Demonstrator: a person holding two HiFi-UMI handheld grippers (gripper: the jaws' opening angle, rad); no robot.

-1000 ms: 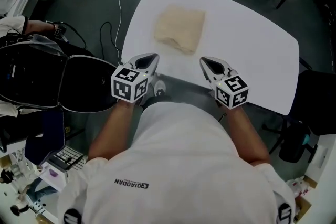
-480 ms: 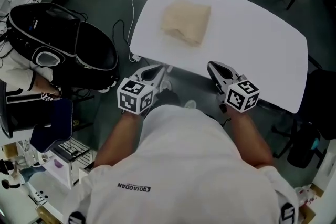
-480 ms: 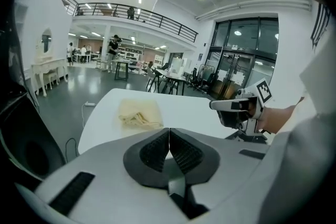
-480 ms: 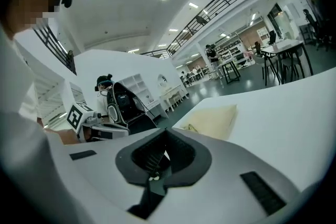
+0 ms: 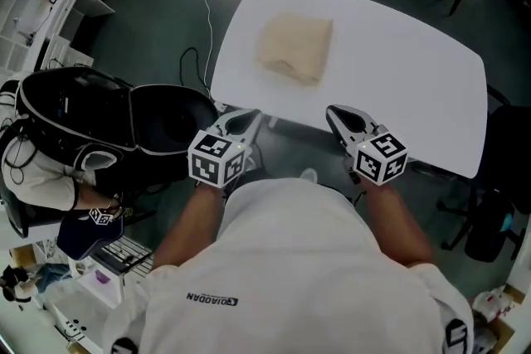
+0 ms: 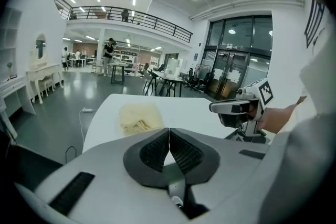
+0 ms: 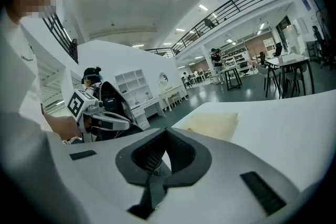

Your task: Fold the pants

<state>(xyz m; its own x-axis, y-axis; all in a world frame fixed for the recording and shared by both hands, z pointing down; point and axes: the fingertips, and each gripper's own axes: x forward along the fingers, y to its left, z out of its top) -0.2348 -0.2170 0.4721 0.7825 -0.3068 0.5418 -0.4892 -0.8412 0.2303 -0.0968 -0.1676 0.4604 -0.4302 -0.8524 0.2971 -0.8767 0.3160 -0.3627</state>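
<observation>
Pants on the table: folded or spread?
Folded: the pants lie as a small squarish stack on the table, layered edges showing.

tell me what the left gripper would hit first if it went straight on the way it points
Probably the white table, on bare top just right of the folded pants. The shut left gripper aims slightly down at it, though depth is unclear.

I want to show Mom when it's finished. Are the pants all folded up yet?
Looks done: the pants lie as a small folded bundle on the white table. In hand: nothing. The left tongs and right tongs are both shut and empty, by the table's near edge, away from the pants. Left: probably nothing, maybe neatening one rumpled edge.
</observation>
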